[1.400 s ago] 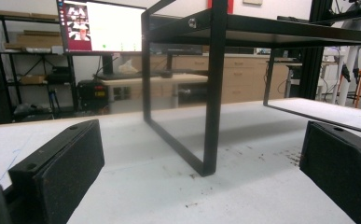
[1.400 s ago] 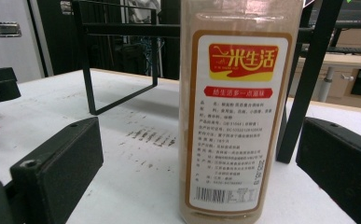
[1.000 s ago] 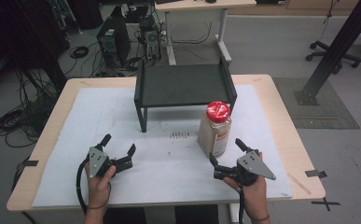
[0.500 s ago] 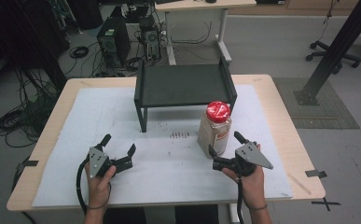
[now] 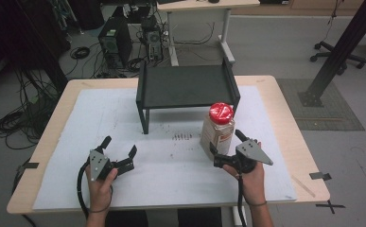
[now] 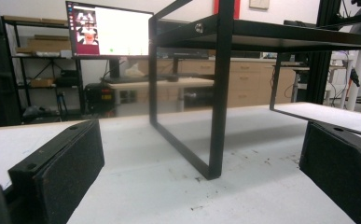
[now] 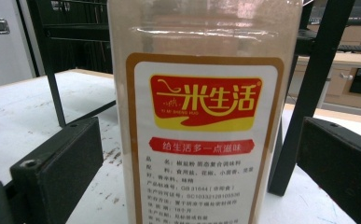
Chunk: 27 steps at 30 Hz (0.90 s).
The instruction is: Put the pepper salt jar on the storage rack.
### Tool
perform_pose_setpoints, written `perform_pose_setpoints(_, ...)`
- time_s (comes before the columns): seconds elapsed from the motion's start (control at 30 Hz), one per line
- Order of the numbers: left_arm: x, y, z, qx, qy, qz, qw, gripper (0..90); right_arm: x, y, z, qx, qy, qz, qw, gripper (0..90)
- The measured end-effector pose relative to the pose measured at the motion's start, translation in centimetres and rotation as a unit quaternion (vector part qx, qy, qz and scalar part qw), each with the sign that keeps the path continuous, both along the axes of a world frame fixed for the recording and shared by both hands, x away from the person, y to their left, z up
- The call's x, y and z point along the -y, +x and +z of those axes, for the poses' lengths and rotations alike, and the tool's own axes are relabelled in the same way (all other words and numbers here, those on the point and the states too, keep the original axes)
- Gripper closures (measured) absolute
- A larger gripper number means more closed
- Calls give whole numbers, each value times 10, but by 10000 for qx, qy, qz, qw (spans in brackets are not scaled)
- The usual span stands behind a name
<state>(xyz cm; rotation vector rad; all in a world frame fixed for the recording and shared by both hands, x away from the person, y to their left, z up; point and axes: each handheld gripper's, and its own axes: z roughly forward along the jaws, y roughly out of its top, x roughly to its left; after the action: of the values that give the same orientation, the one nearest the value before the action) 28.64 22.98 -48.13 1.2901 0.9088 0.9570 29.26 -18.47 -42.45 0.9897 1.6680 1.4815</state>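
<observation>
Right gripper poised around seasoning jar, not yet gripping.

The right gripper [image 5: 224,150] has its jaws spread either side of the red-lidded jar [image 5: 218,126], apparently lined up for a grasp. The jar stands upright on the table [image 5: 284,118], just before the black rack's [image 5: 186,86] right front leg. The left gripper [image 5: 120,152], jaws apart and empty, rests near the front edge.
</observation>
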Motion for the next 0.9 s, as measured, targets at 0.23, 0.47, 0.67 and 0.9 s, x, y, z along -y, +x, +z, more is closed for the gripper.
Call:
perform_pose_setpoints(0.23, 0, 0, 0, 28, 9, 1, 10000, 2, -5, 10, 2, 5, 10, 45, 10000, 3)
perform_pose_setpoints(0.47, 0, 0, 0, 38, 6, -1, 10000, 2, -9, 16, 1, -8, 36, 71, 10000, 3)
perform_pose_setpoints(0.67, 0, 0, 0, 34, 4, -4, 10000, 2, -12, 18, -1, -36, 73, 61, 9999, 3)
perform_pose_setpoints(0.9, 0, 0, 0, 39, 2, -9, 10000, 2, -16, 22, -1, -20, 153, 13, 9999, 3)
